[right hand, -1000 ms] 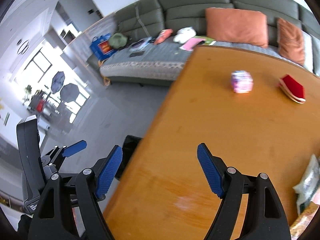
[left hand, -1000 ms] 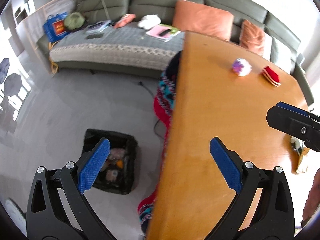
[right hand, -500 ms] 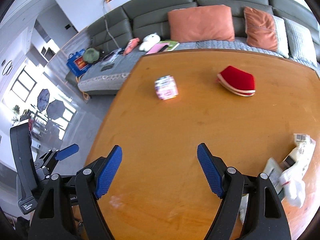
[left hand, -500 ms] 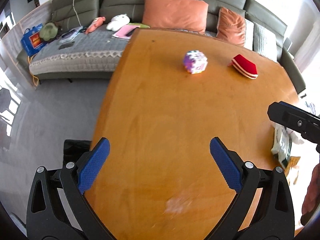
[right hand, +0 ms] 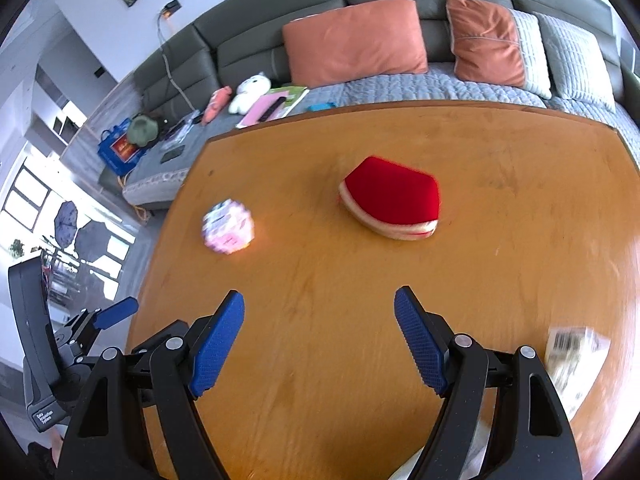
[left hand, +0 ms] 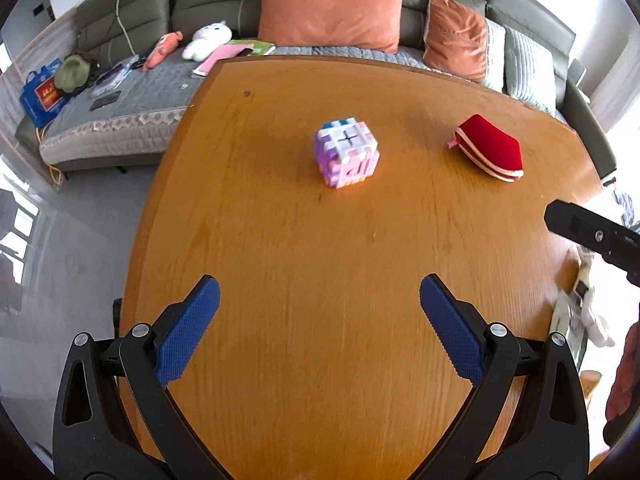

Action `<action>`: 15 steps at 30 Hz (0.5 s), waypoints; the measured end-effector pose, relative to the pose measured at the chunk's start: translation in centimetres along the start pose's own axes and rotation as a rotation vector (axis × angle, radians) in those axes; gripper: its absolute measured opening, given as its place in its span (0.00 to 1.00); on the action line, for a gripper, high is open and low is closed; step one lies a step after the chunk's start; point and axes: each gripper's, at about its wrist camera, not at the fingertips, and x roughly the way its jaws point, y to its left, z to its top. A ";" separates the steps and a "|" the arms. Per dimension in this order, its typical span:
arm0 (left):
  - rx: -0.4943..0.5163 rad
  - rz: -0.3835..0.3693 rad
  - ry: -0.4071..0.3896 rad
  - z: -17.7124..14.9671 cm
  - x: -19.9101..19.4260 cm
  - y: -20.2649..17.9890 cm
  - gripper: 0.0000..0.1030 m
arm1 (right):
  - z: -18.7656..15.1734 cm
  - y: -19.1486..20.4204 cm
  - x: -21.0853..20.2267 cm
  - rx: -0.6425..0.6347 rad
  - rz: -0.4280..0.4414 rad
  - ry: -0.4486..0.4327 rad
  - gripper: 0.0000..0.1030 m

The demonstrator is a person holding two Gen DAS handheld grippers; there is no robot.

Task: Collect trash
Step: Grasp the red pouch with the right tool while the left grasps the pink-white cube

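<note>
While crumpled wrappers (right hand: 568,356) are left lying at the right edge of the tabletop (left hand: 320,280), nothing is held — the left hand-held gripper (left hand: 320,316) and the right hand-held gripper (right hand: 320,336) are both seen spread apart and empty, so collecting is judged unfinished. A pastel cube (left hand: 346,151) and red pouch (right hand: 392,198) are set farther back — a grey sofa (left hand: 280,0) is seen beyond.

Small white lettering runs along the base of the black left claw's body (right hand: 42,416) at the lower left of the right wrist view; it appears to begin with "Data", the rest too small to read.

The red panel on the blue bag (left hand: 43,94) at the left edge carries yellow characters, illegible.
</note>
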 end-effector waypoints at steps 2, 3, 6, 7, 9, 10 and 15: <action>0.007 -0.005 0.006 1.0 0.9 -0.3 0.94 | 1.1 -0.8 0.9 0.001 -0.021 0.006 0.76; 0.011 -0.004 0.009 1.4 1.4 -0.4 0.94 | 1.4 -1.1 1.2 0.001 -0.033 0.008 0.76; 0.023 -0.001 0.019 2.3 2.5 -0.7 0.94 | 2.9 -1.9 2.6 -0.002 -0.070 0.021 0.76; 0.021 -0.002 0.022 2.5 2.9 -0.7 0.94 | 3.5 -2.1 3.2 -0.007 -0.088 0.026 0.76; 0.009 -0.013 0.030 2.8 3.4 -0.6 0.94 | 4.6 -2.3 4.4 -0.024 -0.133 0.030 0.77; 0.003 -0.019 0.035 3.0 3.7 -0.6 0.94 | 5.2 -2.5 5.1 -0.031 -0.159 0.033 0.81; 0.007 -0.013 0.054 3.6 4.9 -0.6 0.94 | 7.1 -3.0 8.2 -0.071 -0.245 0.049 0.83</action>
